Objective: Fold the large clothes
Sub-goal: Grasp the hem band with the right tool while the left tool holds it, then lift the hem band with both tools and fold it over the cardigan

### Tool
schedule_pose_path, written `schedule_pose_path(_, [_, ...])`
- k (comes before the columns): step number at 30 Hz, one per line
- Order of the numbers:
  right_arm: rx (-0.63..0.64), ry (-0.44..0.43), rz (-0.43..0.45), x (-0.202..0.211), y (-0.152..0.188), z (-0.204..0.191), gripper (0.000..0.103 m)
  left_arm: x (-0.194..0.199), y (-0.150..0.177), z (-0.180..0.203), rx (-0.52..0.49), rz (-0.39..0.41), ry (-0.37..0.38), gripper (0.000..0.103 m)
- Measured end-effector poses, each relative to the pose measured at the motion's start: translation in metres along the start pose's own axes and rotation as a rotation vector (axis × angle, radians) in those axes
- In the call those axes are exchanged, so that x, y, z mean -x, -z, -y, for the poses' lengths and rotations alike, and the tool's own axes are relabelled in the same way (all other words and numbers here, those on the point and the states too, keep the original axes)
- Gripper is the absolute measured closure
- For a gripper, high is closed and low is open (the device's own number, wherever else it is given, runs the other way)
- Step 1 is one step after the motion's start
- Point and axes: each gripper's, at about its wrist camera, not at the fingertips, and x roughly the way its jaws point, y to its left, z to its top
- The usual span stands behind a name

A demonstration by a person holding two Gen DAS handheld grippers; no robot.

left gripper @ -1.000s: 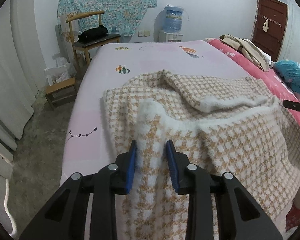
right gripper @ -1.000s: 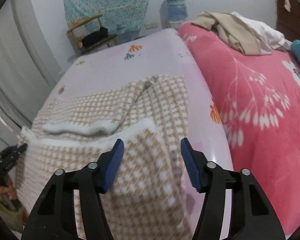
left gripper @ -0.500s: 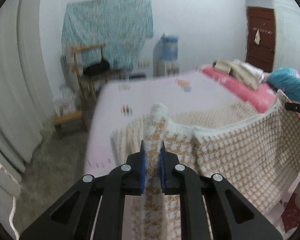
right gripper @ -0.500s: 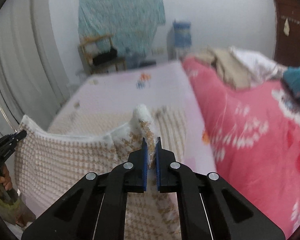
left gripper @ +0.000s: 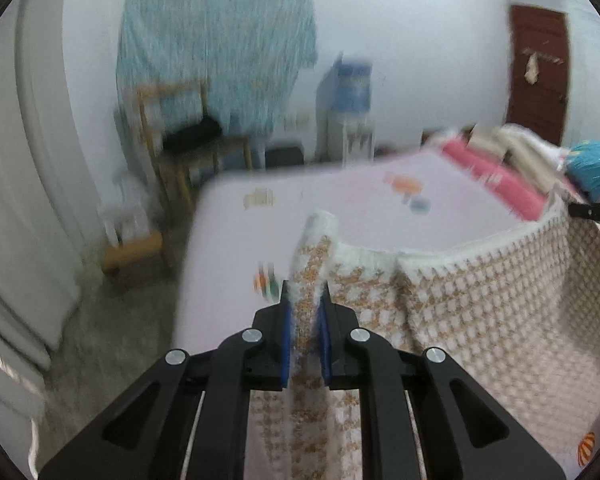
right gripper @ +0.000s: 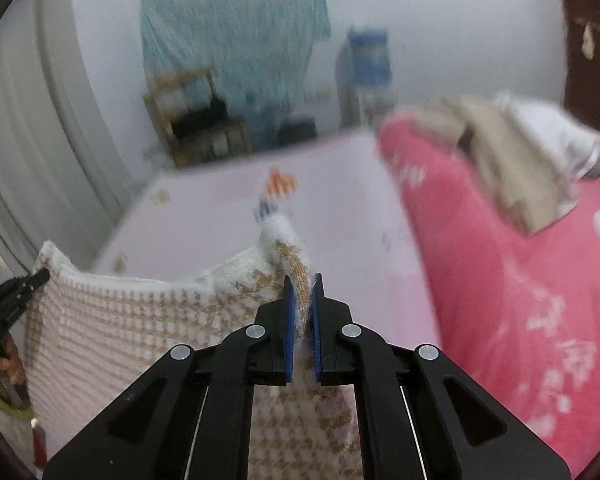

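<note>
A large tan-and-white houndstooth knit garment (left gripper: 480, 308) hangs lifted above the pink bed sheet (left gripper: 360, 208). My left gripper (left gripper: 305, 300) is shut on its white-edged corner, which sticks up between the blue pads. My right gripper (right gripper: 302, 292) is shut on the other corner of the same garment (right gripper: 120, 320). The cloth stretches between the two grippers. The right gripper's tip shows at the far right of the left wrist view (left gripper: 592, 212), and the left gripper shows at the left edge of the right wrist view (right gripper: 8, 304).
A red floral blanket (right gripper: 520, 280) covers the bed's right side, with beige and white clothes (right gripper: 500, 148) piled on it. A wooden chair (left gripper: 180, 140), a small stool (left gripper: 132, 248) and a water dispenser (left gripper: 348, 112) stand by the far wall. A brown door (left gripper: 536, 72) is at the right.
Both grippers closed on the garment's corners and lifted it off the bed. It now hangs stretched between them, higher than half a second ago.
</note>
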Motion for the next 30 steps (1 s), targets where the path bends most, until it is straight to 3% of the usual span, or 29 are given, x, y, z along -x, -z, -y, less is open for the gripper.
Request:
schedule_pose_path(3, [-0.001, 0.044, -0.133, -0.047, 0.014, 0.010, 0.078, -0.049, 0.016, -0.017, 0.081, -0.181, 0.032, 0.086])
schedule_pose_path(4, [-0.007, 0.041, -0.154, -0.053, 0.017, 0.013, 0.066, -0.054, 0.020, -0.024, 0.119, -0.205, 0.053, 0.083])
schedule_pose_path(5, [-0.021, 0.048, -0.140, -0.049, 0.017, 0.018, 0.055, -0.053, 0.023, -0.030, 0.151, -0.201, 0.067, 0.079])
schedule_pose_path(7, [-0.037, 0.047, -0.092, -0.032, 0.013, 0.023, 0.050, -0.039, 0.020, -0.042, 0.199, -0.155, 0.072, 0.074])
schedule_pose_path(10, [-0.027, 0.026, -0.022, -0.006, 0.002, 0.017, 0.049, -0.015, 0.007, -0.046, 0.224, -0.054, 0.083, 0.074])
schedule_pose_path(12, [0.016, -0.043, -0.019, -0.002, -0.002, -0.004, 0.049, -0.011, -0.005, -0.040, 0.223, -0.034, 0.166, 0.074])
schedule_pose_path(14, [0.079, -0.096, -0.057, -0.016, -0.001, -0.030, 0.052, -0.028, -0.012, -0.022, 0.208, -0.109, 0.262, 0.073])
schedule_pose_path(17, [0.086, -0.099, -0.143, -0.049, 0.006, -0.041, 0.055, -0.065, -0.007, -0.012, 0.225, -0.228, 0.286, 0.073])
schedule_pose_path(19, [-0.002, -0.096, -0.187, -0.066, 0.010, -0.023, 0.059, -0.092, 0.003, -0.022, 0.293, -0.286, 0.310, 0.073])
schedule_pose_path(20, [-0.063, -0.114, -0.198, -0.070, 0.010, -0.011, 0.072, -0.098, 0.007, -0.031, 0.347, -0.292, 0.349, 0.074])
schedule_pose_path(22, [-0.180, -0.110, -0.194, -0.068, 0.009, 0.015, 0.080, -0.099, 0.006, -0.046, 0.423, -0.297, 0.390, 0.074])
schedule_pose_path(23, [-0.210, -0.091, -0.174, -0.061, 0.008, 0.024, 0.073, -0.099, 0.005, -0.051, 0.443, -0.298, 0.378, 0.074])
schedule_pose_path(25, [-0.205, 0.041, -0.126, -0.039, 0.005, 0.029, 0.057, -0.091, 0.003, -0.063, 0.485, -0.290, 0.345, 0.074])
schedule_pose_path(28, [-0.173, 0.029, -0.079, -0.003, 0.008, 0.014, 0.057, -0.063, -0.001, -0.063, 0.460, -0.249, 0.283, 0.074])
schedule_pose_path(30, [-0.105, -0.015, -0.062, 0.018, 0.016, -0.009, 0.056, -0.038, -0.005, -0.044, 0.391, -0.216, 0.333, 0.073])
